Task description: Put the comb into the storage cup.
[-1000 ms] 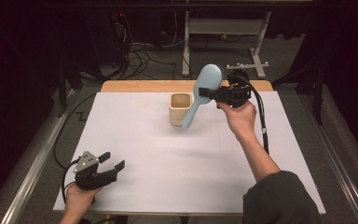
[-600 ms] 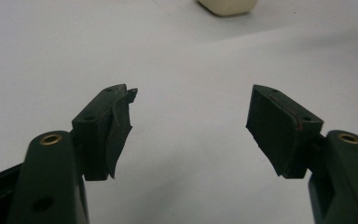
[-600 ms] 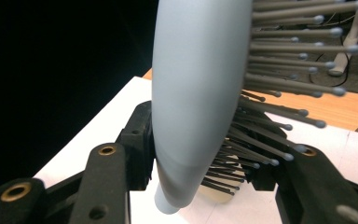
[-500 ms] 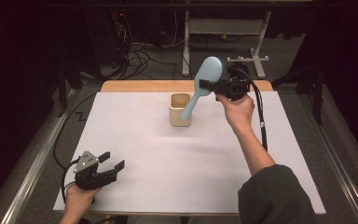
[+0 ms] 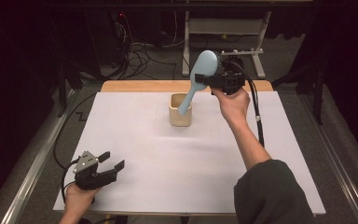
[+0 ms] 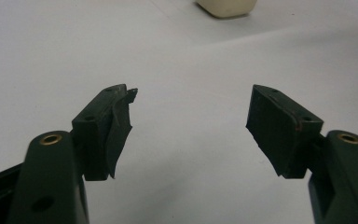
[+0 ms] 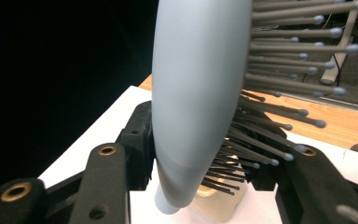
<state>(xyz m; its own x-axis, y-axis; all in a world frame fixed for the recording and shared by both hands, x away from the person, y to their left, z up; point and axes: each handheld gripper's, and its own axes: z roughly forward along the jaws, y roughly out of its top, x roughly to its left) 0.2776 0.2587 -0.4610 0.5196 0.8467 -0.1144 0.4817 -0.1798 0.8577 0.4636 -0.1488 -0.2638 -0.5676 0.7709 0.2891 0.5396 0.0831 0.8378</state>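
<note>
Hairbrush (image 5: 200, 74) up in the air now, clamped at its head by the right gripper (image 5: 214, 82), jaws pinching the pale blue back on one side and the bristles on the other (the right gripper view shows that squeeze plainly). Compared with a second ago the brush has tipped more upright, and its handle tip now dips just inside the mouth of the cream cup (image 5: 181, 111), so my read is the drop-in is nearly lined up. Cup stands near the far edge of the white table (image 5: 168, 182), wooden strip just behind it. Plenty of open white surface in front. Left gripper (image 5: 106, 167) rests at the near left corner, jaws spread, nothing between them.
</note>
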